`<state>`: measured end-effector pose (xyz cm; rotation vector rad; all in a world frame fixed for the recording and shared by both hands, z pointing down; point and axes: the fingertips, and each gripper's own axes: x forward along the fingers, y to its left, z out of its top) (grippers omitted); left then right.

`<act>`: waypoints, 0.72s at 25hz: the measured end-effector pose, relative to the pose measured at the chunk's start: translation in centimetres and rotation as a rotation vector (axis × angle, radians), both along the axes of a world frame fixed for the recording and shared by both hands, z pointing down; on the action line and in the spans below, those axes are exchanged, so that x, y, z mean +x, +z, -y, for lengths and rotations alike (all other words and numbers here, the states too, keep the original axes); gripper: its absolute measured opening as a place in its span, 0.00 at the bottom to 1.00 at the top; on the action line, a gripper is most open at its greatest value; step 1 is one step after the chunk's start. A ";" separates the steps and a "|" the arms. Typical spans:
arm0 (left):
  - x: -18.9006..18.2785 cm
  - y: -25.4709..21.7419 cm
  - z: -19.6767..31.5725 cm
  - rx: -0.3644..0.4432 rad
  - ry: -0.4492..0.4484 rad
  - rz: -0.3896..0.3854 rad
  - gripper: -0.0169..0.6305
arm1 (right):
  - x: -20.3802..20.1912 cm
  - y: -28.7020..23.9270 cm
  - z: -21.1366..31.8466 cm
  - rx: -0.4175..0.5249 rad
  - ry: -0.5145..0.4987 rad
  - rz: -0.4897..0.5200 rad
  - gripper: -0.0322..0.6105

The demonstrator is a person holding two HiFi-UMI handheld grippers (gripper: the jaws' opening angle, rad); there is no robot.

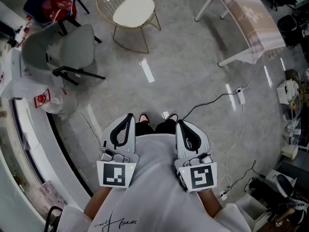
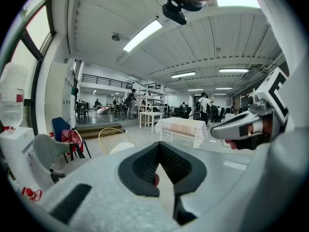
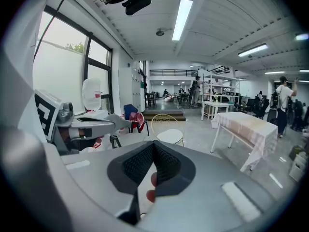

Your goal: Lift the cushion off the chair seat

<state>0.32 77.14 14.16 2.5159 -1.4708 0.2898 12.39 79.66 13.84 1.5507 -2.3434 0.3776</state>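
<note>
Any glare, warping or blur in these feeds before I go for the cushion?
Head view: sharp; bright streaks glare off the glossy floor, but the white cushion on the wire chair reads clearly. Left gripper view: strong fisheye, dark corners, the shut left tool fills the foreground. Right gripper view: window glares bright; chair small beyond the shut right tool.

Left gripper (image 2: pixel 160 151), jaws together, at lower centre.
A gold wire chair (image 2: pixel 112 138) with a pale cushion (image 2: pixel 120 149) stands left of centre, well beyond the jaws.
</note>
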 end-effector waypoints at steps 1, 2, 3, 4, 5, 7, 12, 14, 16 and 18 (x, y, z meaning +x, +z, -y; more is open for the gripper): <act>0.2 0.0 0.1 0.002 0.004 0.002 0.04 | -0.1 0.2 0.1 -0.008 -0.005 -0.001 0.06; 0.3 0.0 0.3 0.005 0.010 0.000 0.04 | -0.1 0.5 0.0 -0.023 -0.002 0.003 0.06; 0.5 0.0 0.4 0.006 0.016 -0.003 0.04 | 0.1 1.0 -0.1 -0.047 0.010 0.011 0.06; 0.6 0.1 0.5 0.004 0.023 -0.005 0.04 | 0.4 1.6 -0.4 -0.079 0.028 0.022 0.06; 0.7 0.2 0.5 0.000 0.032 -0.005 0.04 | 0.9 2.1 -0.7 -0.111 0.049 0.036 0.06; 0.9 0.4 0.6 -0.007 0.050 -0.005 0.04 | 1.8 2.8 -0.9 -0.149 0.088 0.062 0.06; 2.1 1.2 0.9 -0.037 0.068 -0.005 0.04 | 2.3 3.7 -0.9 -0.182 0.086 0.049 0.06; 2.7 1.8 1.2 -0.053 0.083 0.009 0.04 | 2.7 4.4 -0.5 -0.206 0.088 0.059 0.06; 3.1 2.6 1.7 -0.083 0.093 0.025 0.04 | 3.1 5.3 0.1 -0.242 0.090 0.085 0.06; 3.1 3.6 2.4 -0.117 0.089 0.033 0.04 | 3.2 6.3 1.0 -0.279 0.083 0.115 0.06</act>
